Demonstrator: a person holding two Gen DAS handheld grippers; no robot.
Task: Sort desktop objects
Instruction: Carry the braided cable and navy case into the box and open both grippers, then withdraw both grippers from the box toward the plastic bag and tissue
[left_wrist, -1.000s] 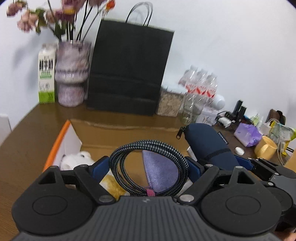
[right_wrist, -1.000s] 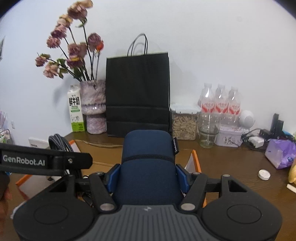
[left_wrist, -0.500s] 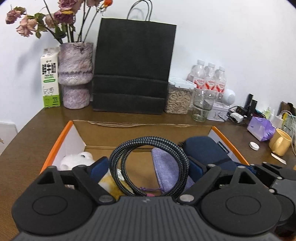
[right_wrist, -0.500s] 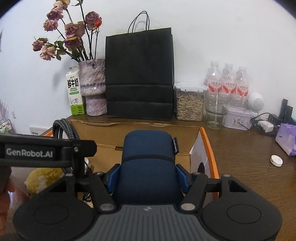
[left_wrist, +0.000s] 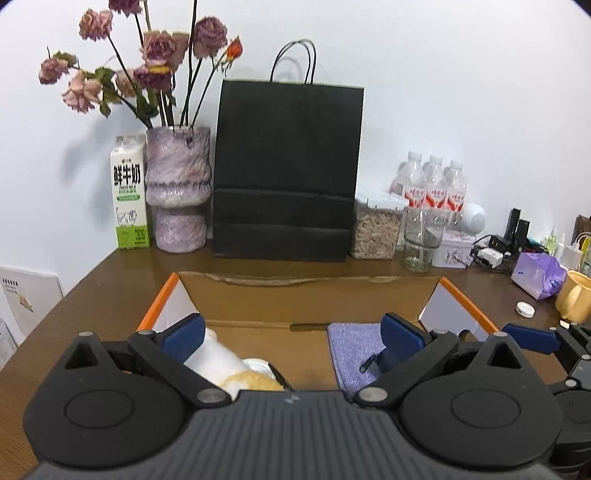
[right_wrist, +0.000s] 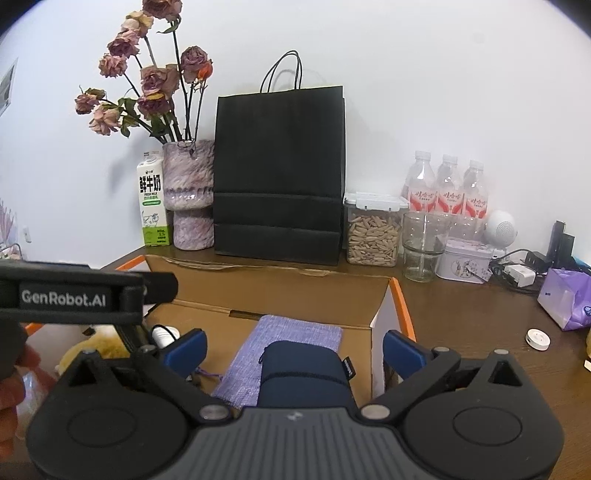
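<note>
An open cardboard box (left_wrist: 306, 291) with orange edges sits on the brown table; it also shows in the right wrist view (right_wrist: 280, 291). My left gripper (left_wrist: 293, 332) is open and empty above the box. Below it lie a white and yellow plush toy (left_wrist: 236, 369) and a purple cloth pouch (left_wrist: 354, 350). The braided cable is out of sight. My right gripper (right_wrist: 293, 349) is open above the box. The navy blue pouch (right_wrist: 303, 376) lies between its fingers on the purple cloth pouch (right_wrist: 288, 332), inside the box.
At the back stand a milk carton (left_wrist: 129, 192), a purple vase with dried roses (left_wrist: 177, 192), a black paper bag (left_wrist: 284, 173), a seed container (left_wrist: 376, 232), a glass (left_wrist: 421, 240) and water bottles (left_wrist: 432, 184). A yellow mug (left_wrist: 576, 301), tissue pack (left_wrist: 539, 275) and white cap (left_wrist: 525, 309) sit right.
Both grippers have opened. The left one has let go of the braided cable, which has dropped from view. The right one has let go of the navy pouch, which now lies in the box.
</note>
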